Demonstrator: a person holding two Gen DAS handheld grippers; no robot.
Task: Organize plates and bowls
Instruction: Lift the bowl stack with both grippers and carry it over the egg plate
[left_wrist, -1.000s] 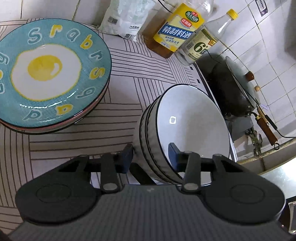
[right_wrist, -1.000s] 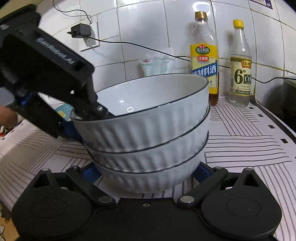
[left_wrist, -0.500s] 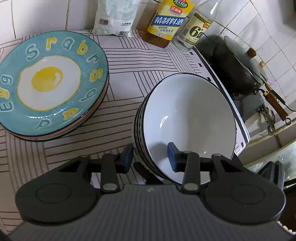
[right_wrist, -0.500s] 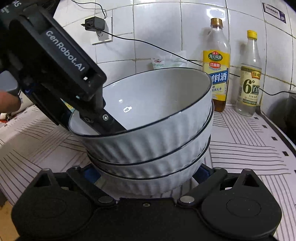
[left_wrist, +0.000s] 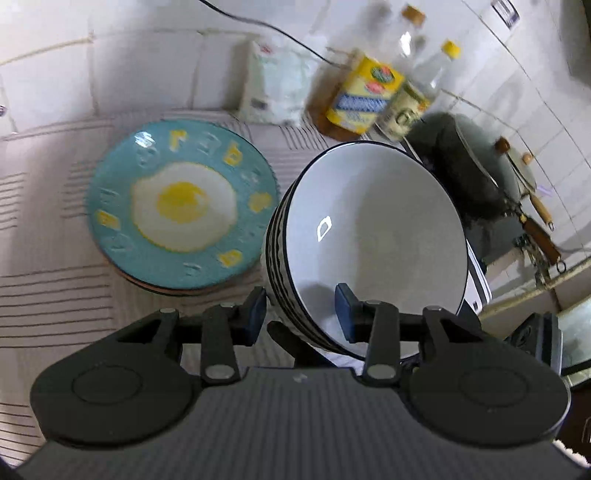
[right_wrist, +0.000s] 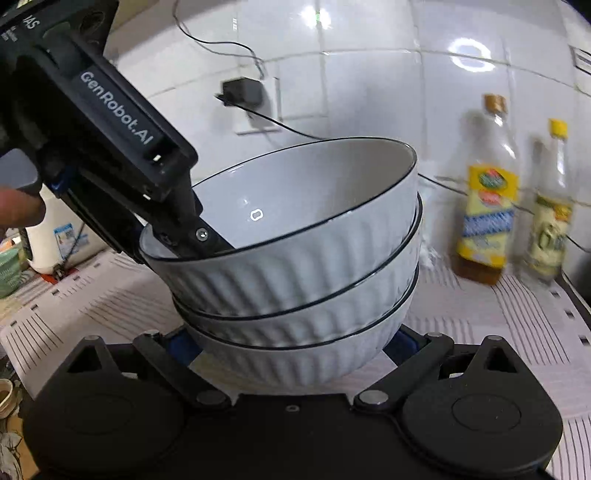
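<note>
Three white ribbed bowls with dark rims, stacked (left_wrist: 373, 236), hang tilted above the striped counter. My left gripper (left_wrist: 300, 314) is shut on the stack's near wall, with one pad inside the top bowl and one outside. From the right wrist view, the same stack (right_wrist: 295, 280) fills the middle, and one finger (right_wrist: 207, 238) of the left gripper reaches over the rim. My right gripper (right_wrist: 291, 354) is shut on the bottom bowl, a blue pad at each side. Left of the bowls, a pile of plates (left_wrist: 181, 206) topped by a blue fried-egg plate lies on the counter.
Against the tiled wall stand a cooking-wine bottle (left_wrist: 364, 99), a vinegar bottle (left_wrist: 410, 107) and a white bag (left_wrist: 273, 88). To the right is a dark wok with a lid (left_wrist: 476, 173). A charger sits plugged into a wall socket (right_wrist: 243, 92). A person's fingertip (right_wrist: 18, 210) shows at the left.
Both grippers have risen with the bowl stack held between them. The counter, plates and bottles now look farther below, and the stack has drawn closer to the plates.
</note>
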